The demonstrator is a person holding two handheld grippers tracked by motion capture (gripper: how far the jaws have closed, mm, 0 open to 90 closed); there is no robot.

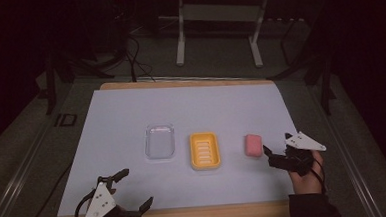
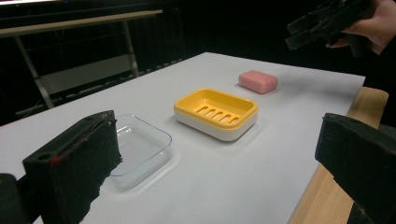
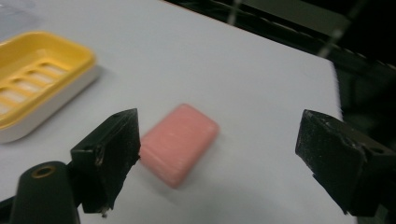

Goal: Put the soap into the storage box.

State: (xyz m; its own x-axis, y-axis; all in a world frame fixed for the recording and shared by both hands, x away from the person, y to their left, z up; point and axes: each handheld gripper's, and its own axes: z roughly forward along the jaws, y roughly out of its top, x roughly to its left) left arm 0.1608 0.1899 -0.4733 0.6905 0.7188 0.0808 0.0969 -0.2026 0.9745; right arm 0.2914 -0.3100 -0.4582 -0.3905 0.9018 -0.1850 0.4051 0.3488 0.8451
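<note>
A pink soap bar (image 1: 253, 145) lies on the white sheet (image 1: 181, 109), right of an empty yellow soap dish (image 1: 204, 150). My right gripper (image 1: 277, 144) is open just right of the soap. In the right gripper view its jaws (image 3: 224, 140) straddle the soap (image 3: 180, 142) without touching it, with the dish (image 3: 84, 58) off to the left. My left gripper (image 1: 137, 186) stands open near the front left edge, holding nothing. In the left gripper view its wide jaws (image 2: 219, 140) frame the dish (image 2: 215, 112), the soap (image 2: 258, 81) and the right gripper (image 2: 322, 23) beyond.
A clear plastic tray (image 1: 160, 141) (image 2: 140, 149) sits left of the dish. The sheet covers a wooden table (image 1: 179, 83) whose rim shows at the front and back. A white-legged stand (image 1: 217, 32) is on the floor behind the table.
</note>
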